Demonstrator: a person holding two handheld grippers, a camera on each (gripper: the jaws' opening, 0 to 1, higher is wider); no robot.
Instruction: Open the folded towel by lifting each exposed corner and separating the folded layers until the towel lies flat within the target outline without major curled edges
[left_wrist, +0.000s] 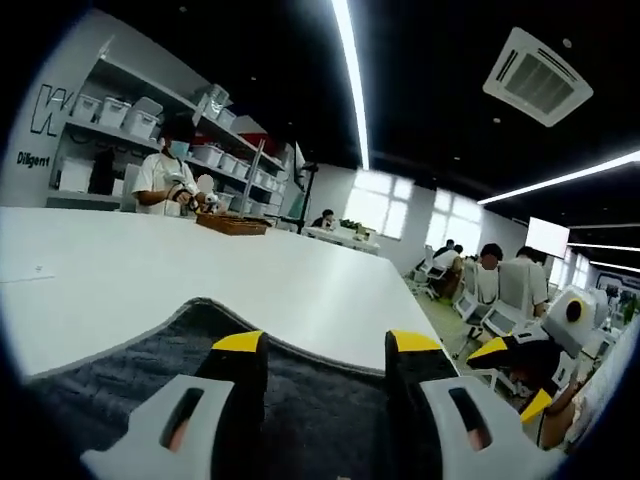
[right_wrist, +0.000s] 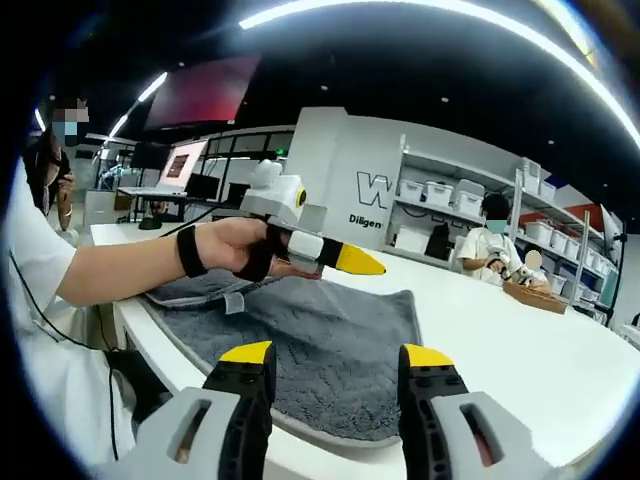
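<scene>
**Both claws raised over one grey towel on the white table**

One towel, dark grey, lies on the white table. In the right gripper view I see it spread across the near corner, with a fold or bunched layer along its far-left edge under the person's hand. A small pale tag shows at that bunched edge.

Left claw: two yellow-tipped jaws standing apart, nothing between them. The towel lies just beneath; its curved far edge sits against bare table. I cannot tell whether the jaws touch the cloth.

Right claw: two jaws apart, nothing held, hovering over the near hem of the towel.

In the right gripper view the left claw comes in from the left, held in that hand, one yellow tip visible (the second is hidden behind it), above the towel's far part.

The right claw shows at the right edge of the left gripper view, two yellow tips.

One person stands at the shelves beside one woven basket.
</scene>
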